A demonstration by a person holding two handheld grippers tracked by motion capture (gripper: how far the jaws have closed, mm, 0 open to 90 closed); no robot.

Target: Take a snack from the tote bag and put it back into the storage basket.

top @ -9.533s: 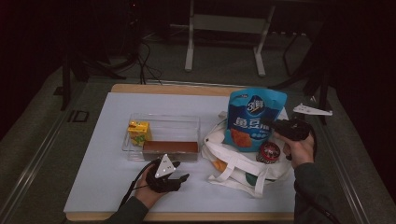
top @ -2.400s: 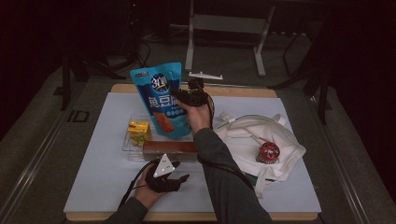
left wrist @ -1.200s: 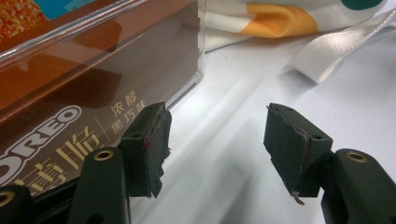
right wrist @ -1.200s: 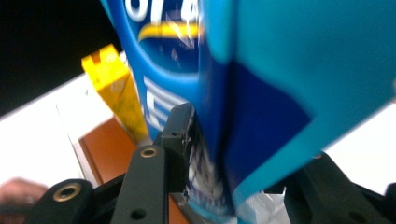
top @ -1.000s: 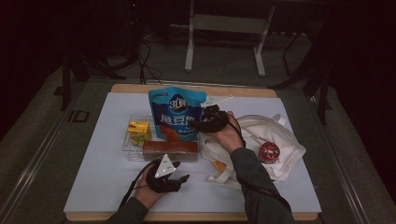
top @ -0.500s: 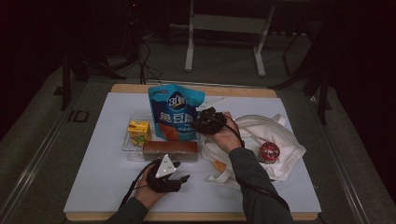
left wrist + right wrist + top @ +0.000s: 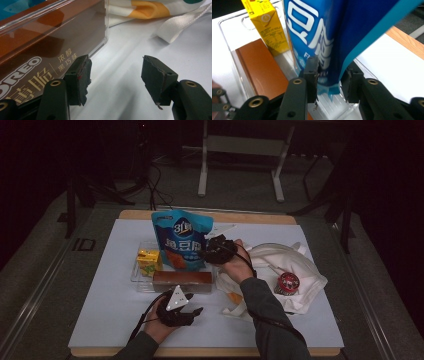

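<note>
On the white table (image 7: 320, 320), as seen from the high view, the blue snack bag (image 7: 183, 239) stood upright in the clear tray (image 7: 136, 279), behind the brown biscuit box (image 7: 182, 280) and beside the yellow juice carton (image 7: 149, 261). The right gripper (image 7: 212, 251) was at the bag's right edge, and the white tote bag (image 7: 295, 270) with a red round tin (image 7: 288, 282) on it lay further right. The left gripper (image 7: 197, 311) rested near the table's front edge, just in front of the box. From the left gripper view, its jaws stood spread with only table between them; the left pad (image 7: 83, 75) was next to the box face. From the right gripper view, the bag's lower corner (image 7: 327, 86) sat between the jaws, which had just been opening; the left pad (image 7: 312, 75) touched the bag, but the right pad (image 7: 352, 82) appeared slightly clear of it.
</note>
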